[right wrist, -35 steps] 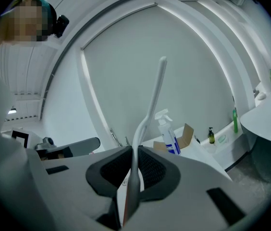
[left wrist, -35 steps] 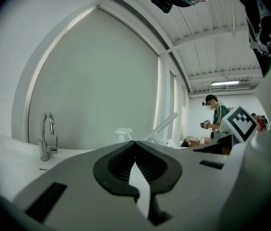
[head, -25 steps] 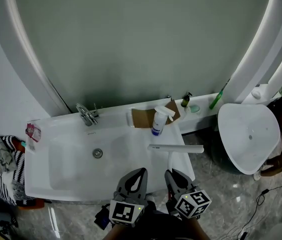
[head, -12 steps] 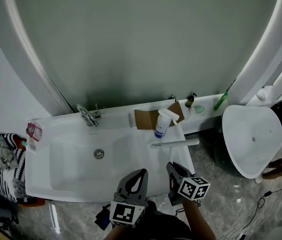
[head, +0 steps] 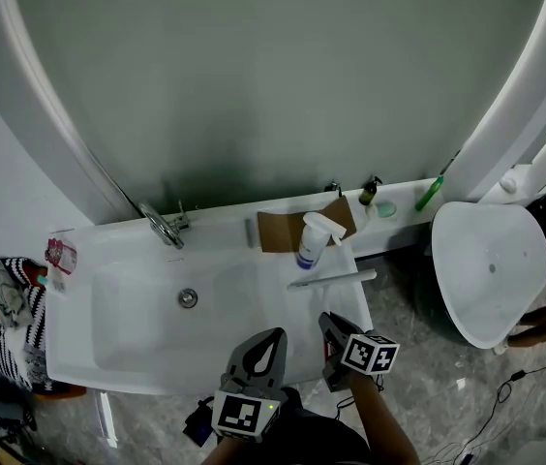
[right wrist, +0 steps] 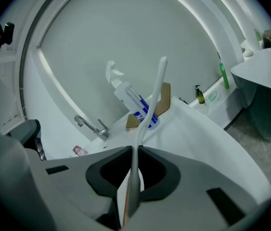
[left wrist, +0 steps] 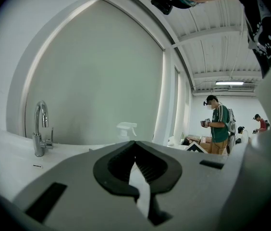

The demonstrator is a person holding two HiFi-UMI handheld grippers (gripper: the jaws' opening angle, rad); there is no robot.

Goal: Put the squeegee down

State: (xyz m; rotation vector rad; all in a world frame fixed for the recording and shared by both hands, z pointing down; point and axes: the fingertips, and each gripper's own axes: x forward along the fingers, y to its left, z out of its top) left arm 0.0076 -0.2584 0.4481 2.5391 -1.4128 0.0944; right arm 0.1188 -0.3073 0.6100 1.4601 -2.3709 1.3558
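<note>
The white squeegee (head: 334,278) hangs over the right end of the white sink (head: 128,356), its blade lying crosswise just in front of the spray bottle (head: 312,240). My right gripper (head: 334,339) is shut on the squeegee's thin handle (right wrist: 147,114), which runs up out of the jaws in the right gripper view. That gripper (right wrist: 134,150) tilts down toward the sink rim. My left gripper (head: 258,352) stays beside it at the sink's front edge, shut with nothing in it (left wrist: 135,143).
A faucet (head: 164,226) stands at the sink's back left. Brown cardboard (head: 278,231) leans behind the spray bottle. A small dark bottle (head: 368,194) and a green stick (head: 429,194) sit on the back ledge. A white toilet (head: 491,269) is right; clothes (head: 2,298) lie left.
My right gripper has sunk toward the sink's right end and rolled, carrying the squeegee down with it. The left gripper has hardly moved.
</note>
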